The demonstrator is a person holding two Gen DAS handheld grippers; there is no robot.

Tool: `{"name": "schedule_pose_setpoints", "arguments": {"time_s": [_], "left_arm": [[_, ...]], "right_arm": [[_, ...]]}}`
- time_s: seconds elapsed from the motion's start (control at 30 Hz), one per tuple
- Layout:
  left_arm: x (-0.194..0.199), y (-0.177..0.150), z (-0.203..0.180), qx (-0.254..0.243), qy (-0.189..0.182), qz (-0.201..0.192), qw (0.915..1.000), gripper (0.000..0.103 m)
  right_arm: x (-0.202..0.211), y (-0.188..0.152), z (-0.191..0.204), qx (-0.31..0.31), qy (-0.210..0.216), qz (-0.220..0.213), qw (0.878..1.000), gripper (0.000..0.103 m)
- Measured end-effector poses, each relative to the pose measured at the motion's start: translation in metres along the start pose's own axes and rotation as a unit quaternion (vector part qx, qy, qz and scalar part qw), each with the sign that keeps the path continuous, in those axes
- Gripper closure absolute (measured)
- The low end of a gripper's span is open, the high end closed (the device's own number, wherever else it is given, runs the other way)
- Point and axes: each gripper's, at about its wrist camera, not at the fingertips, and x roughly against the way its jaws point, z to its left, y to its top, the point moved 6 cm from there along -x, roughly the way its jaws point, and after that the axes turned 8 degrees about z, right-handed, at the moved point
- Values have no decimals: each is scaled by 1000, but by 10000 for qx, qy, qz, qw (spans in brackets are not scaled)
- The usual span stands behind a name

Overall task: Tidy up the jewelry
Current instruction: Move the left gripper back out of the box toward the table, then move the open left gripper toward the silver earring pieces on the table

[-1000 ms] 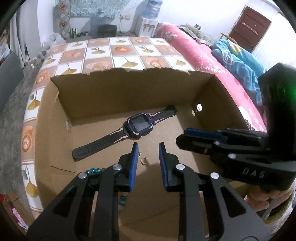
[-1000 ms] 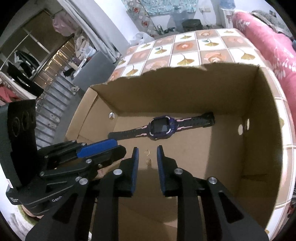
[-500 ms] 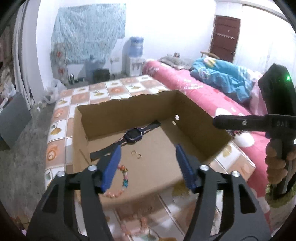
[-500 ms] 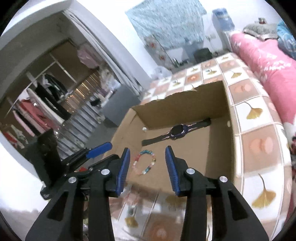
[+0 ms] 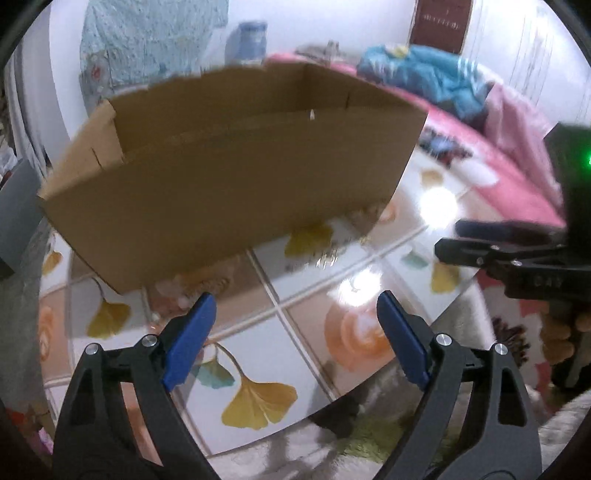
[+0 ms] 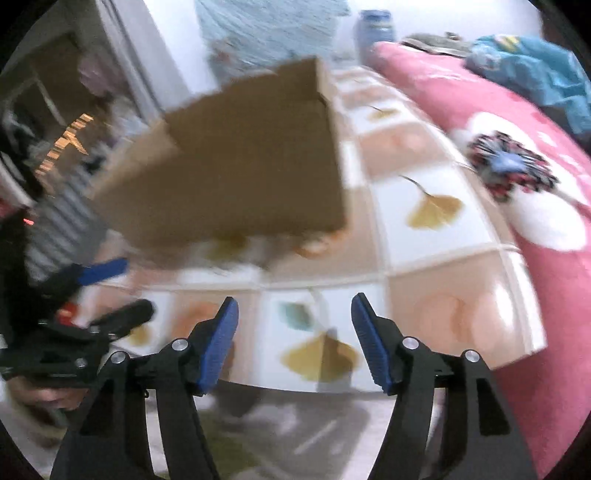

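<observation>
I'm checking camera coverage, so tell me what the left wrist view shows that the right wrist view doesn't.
Only the left wrist view shows the brown door and the right tool coming in from the side. Only the right wrist view shows the dim clothes rack area and the left tool. Both show the cardboard box from outside, the tiled table, the pink bedding and open, empty jaws.
</observation>
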Motion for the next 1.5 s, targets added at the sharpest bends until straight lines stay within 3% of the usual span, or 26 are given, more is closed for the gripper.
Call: {"name": "schedule_pose_setpoints", "arguments": {"time_s": [0.07, 0.2, 0.4, 0.77, 1.5], "left_arm": [[-9, -1, -4, -92, 36, 69, 9999, 18], [-24, -2, -10, -280, 230, 228, 9991, 18], [-38, -6, -14, -301, 359, 458, 9979, 18], [-47, 0, -9, -68, 342, 627, 9974, 8], [-46, 1, -5, -149, 322, 776, 9964, 7]], "right_arm": [[-5, -1, -9, -86, -363, 27, 9993, 40], [-10, -6, -23, -237, -614, -24, 9978, 34], [-17, -4, -20, 117, -1009, -161, 9947, 26], [-31, -6, -15, 527, -1135, -203, 9919, 7], [-36, -3, -16, 262, -1230, 17, 9921, 6]]}}
